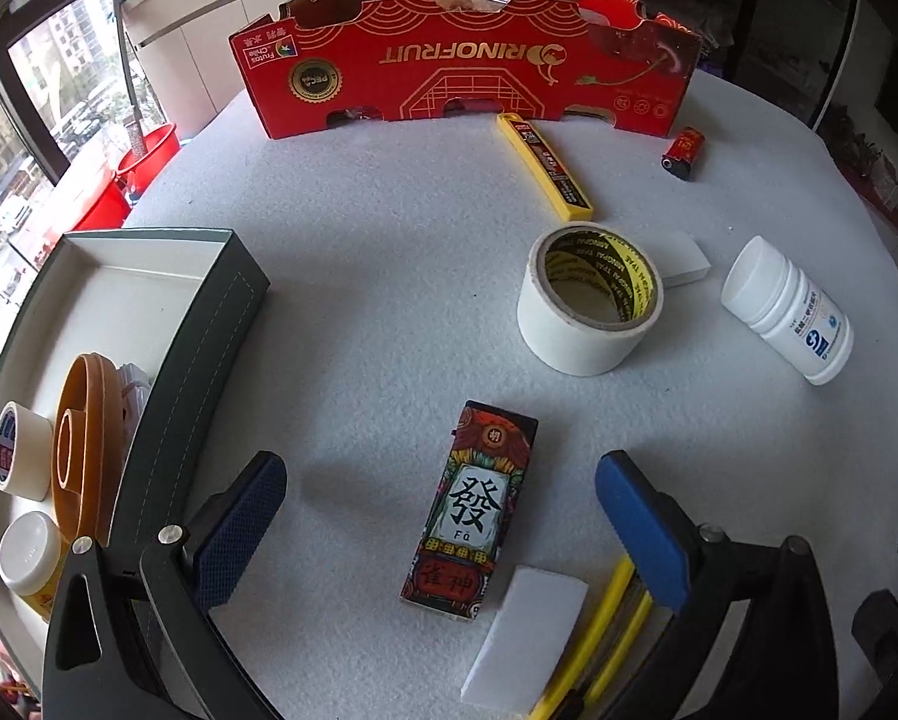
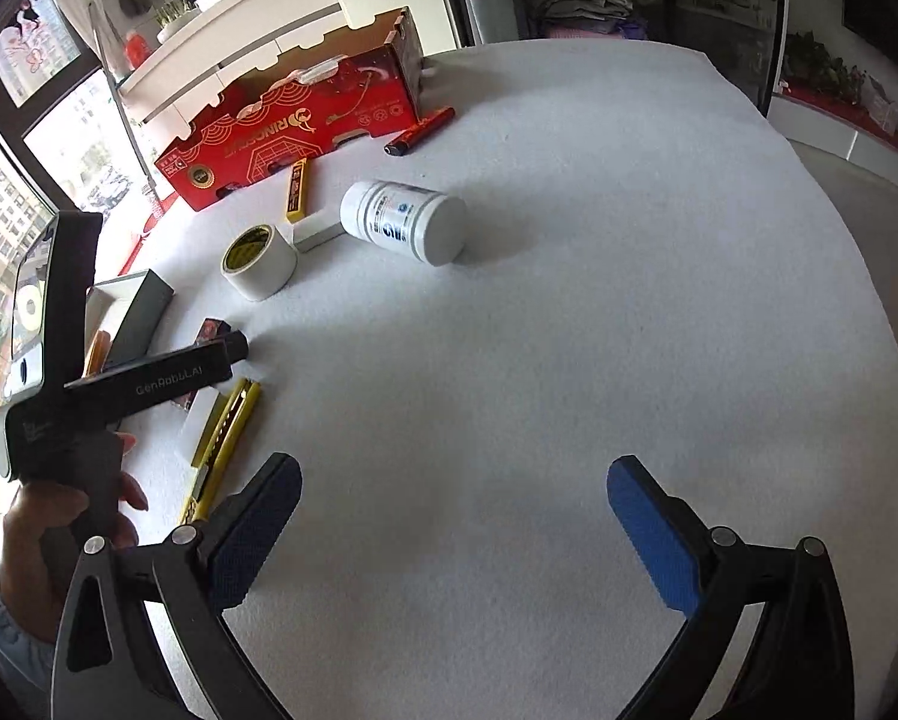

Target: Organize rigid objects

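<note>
White felt table [image 1: 389, 240]; L gripper [image 1: 443, 516] over mahjong-print box [image 1: 469, 510] (jaws wide).

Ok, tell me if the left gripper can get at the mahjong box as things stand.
Probably yes. The left gripper is open with the mahjong box lying flat between its fingers; only the white block touches the box's near end.

Rigid objects scattered on the white felt table [image 1: 389, 252]

A mahjong-print box [image 1: 471, 510] lies flat nearest, a white block [image 1: 523, 630] touching its right corner, a yellow knife [image 1: 604, 636] beside. Farther: tape roll [image 1: 589, 300], toppled white bottle [image 1: 787, 309], yellow cutter [image 1: 544, 165], red lighter [image 1: 684, 152]. Dark tray [image 1: 209, 324] at left.
</note>
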{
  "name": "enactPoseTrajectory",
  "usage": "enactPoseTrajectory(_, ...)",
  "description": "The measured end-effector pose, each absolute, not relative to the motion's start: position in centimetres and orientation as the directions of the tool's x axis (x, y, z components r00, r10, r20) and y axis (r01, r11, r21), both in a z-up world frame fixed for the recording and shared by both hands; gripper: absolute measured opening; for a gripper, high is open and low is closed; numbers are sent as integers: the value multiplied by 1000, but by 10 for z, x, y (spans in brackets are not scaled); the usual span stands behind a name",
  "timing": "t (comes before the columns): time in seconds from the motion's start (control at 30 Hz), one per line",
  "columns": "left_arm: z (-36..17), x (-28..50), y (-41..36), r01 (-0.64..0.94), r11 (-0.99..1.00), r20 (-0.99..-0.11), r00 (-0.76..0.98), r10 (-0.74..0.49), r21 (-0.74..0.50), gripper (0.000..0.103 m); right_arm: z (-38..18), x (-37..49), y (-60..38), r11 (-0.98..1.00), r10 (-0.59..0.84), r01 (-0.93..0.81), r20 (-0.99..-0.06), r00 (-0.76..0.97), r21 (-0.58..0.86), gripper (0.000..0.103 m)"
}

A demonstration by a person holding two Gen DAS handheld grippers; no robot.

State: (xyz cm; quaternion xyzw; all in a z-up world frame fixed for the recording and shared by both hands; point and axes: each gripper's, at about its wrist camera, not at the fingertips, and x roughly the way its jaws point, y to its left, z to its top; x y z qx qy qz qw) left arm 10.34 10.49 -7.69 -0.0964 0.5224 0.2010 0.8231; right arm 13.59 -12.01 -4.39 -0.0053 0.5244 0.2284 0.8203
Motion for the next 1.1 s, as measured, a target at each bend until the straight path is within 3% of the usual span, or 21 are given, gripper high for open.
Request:
enactPoseTrajectory(0.2,-78,100,104,-425,905,-890,407,203,12,103,-43,190,-94,908,384,-316,-848,366,275,103)
enactPoseTrajectory(0.5,-78,101,106,-409,913,-877,439,196,0,103,-58,220,-36,856,285,-515,-880,379,56,103)
enactPoseTrajectory(0.53,-78,101,105,-402,916,-877,441,193,-1,103,-61,222,-32,844,287,-534,-886,364,54,99)
enactPoseTrajectory(0.63,-79,104,97,-352,936,-883,439,167,2,103,-71,225,-19,813,262,-581,-913,314,34,66)
enactPoseTrajectory(0.7,-78,105,92,-322,947,-887,437,152,3,101,-69,222,-14,799,242,-602,-912,332,-7,57)
enactPoseTrajectory(0.8,-74,105,86,-295,955,-887,441,137,0,92,-68,216,-17,807,225,-591,-917,329,-14,57)
enactPoseTrajectory(0.9,-69,103,77,-262,965,-883,453,123,0,70,-65,205,-27,820,235,-572,-913,334,2,57)
enactPoseTrajectory(0.97,-65,101,72,-235,972,-882,459,107,-4,31,-61,197,-35,826,248,-563,-910,332,20,57)
enactPoseTrajectory(1.1,-63,98,70,-218,975,-884,462,70,-36,26,-45,176,-45,828,286,-560,-889,359,40,55)
